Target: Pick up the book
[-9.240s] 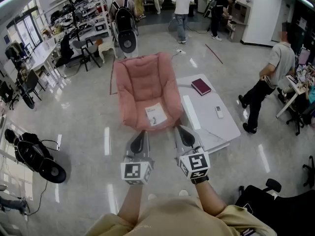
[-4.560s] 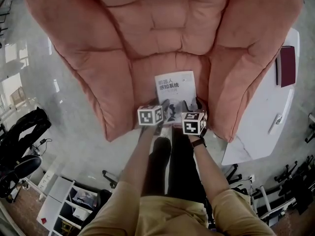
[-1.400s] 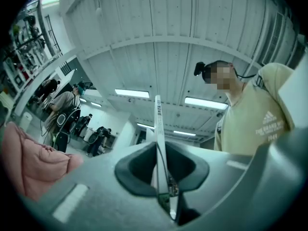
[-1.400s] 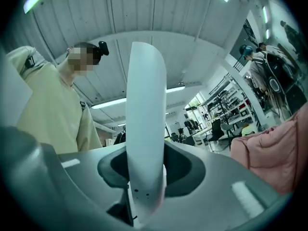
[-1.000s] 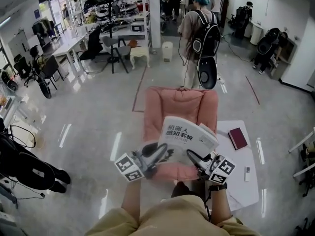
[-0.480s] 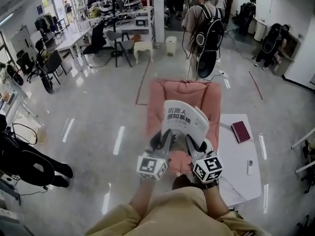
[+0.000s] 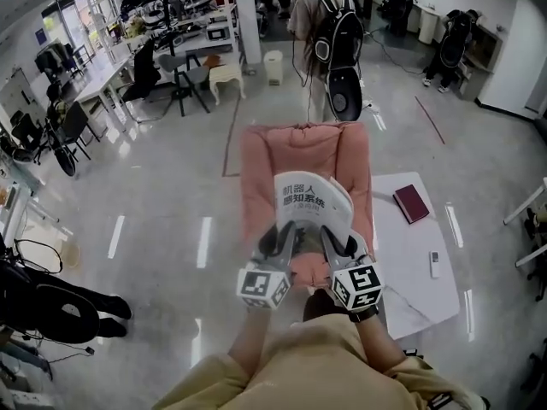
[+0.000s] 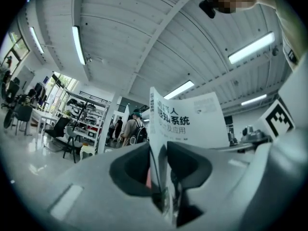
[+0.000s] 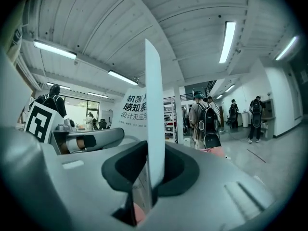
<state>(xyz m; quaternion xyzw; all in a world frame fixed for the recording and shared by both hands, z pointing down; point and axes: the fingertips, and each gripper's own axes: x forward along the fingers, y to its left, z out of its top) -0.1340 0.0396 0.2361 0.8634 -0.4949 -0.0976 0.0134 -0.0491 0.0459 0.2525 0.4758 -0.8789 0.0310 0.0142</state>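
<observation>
2 hand-held grippers (image 7: 285, 229) (image 7: 330, 234) clamped along bottom of book (image 7: 312, 202), left jaws just widening.

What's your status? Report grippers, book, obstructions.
Right gripper clamped on book. Left gripper jaws just been opening, book between them, pads touching. Book upright, lifted above pink chair. Nothing blocking.
</observation>
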